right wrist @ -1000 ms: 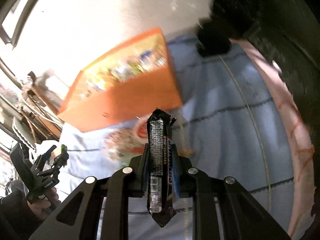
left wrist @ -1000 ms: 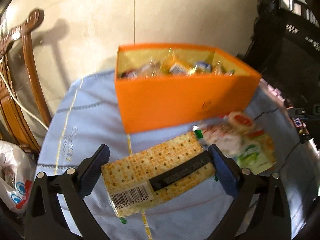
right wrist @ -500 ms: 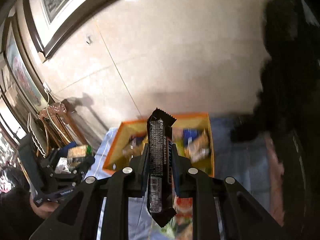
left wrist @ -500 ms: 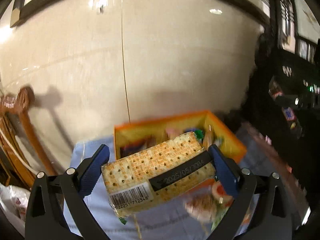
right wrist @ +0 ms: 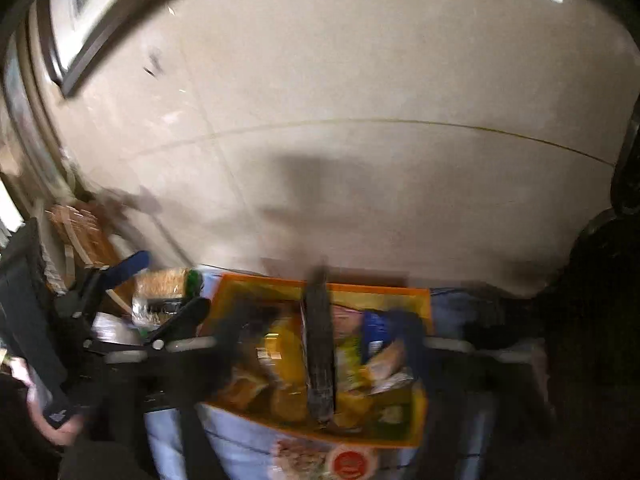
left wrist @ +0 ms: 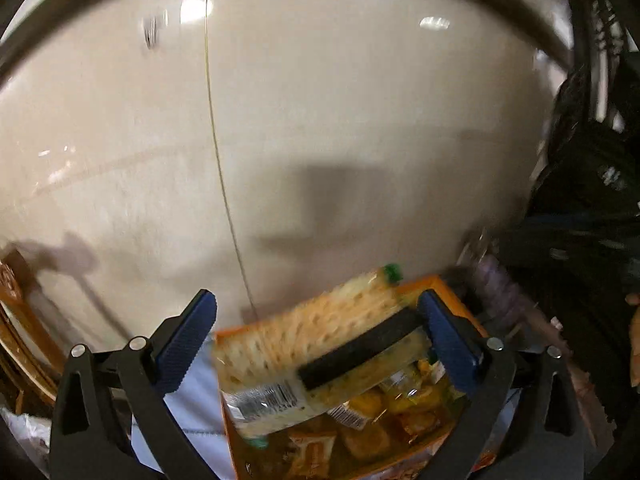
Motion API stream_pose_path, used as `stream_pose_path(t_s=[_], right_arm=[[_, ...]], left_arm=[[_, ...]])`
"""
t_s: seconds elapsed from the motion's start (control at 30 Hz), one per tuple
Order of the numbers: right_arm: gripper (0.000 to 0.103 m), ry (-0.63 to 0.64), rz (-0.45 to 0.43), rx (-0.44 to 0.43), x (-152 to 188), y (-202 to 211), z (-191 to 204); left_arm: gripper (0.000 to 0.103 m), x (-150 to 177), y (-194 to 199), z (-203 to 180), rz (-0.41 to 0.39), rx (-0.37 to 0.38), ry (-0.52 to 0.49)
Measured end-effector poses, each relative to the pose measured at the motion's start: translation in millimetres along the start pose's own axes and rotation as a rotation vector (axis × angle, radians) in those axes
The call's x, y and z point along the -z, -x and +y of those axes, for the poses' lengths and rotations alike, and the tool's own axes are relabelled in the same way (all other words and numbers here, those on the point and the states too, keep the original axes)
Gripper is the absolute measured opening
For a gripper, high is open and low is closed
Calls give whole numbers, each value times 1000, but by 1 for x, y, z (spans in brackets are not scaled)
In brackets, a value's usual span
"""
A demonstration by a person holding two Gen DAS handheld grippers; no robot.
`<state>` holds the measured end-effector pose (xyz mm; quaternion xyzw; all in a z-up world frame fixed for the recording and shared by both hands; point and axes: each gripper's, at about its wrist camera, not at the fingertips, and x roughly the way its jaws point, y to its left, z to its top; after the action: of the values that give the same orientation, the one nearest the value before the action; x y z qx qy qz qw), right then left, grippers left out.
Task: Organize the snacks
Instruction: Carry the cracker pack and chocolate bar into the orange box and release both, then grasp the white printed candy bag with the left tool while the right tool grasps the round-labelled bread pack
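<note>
The left gripper is spread wide, its blue pads standing well apart, and the cracker pack sits between them above the orange box. The pack is blurred and tilted; its right end is at the right pad, while a clear gap shows between its left end and the left pad, so it does not look pinched. Its barcode end points down toward the box. From the right wrist view the same pack shows off to the left, between the left gripper's fingers, just beside the box's left wall.

The right gripper is badly smeared (hard to read anything fine there). Its dark arms appear spread to either side, wide apart. The dark snack bar stands upright in the middle of that view, right over the open orange box, and nothing appears to be touching its sides, though with this blur I cannot tell for certain.

The box is full of wrapped snacks, yellow, blue and orange ones jumbled together. It rests on a pale blue cloth, close to a cream tiled wall. A round-lidded snack packet lies on the cloth in front of the box. A wooden chair stands off to the left by the wall.
</note>
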<state>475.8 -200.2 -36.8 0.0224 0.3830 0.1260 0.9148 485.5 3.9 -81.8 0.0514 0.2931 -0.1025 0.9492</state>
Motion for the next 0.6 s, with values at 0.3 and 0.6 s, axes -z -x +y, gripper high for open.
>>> stream_pose_path(t_s=[0.3, 0.6], right_arm=[[94, -62, 86, 71, 47, -20, -25], [94, -81, 137, 78, 78, -17, -32]], left_arm=[[99, 57, -36, 32, 189, 45, 151], [99, 80, -23, 28, 206, 45, 123]])
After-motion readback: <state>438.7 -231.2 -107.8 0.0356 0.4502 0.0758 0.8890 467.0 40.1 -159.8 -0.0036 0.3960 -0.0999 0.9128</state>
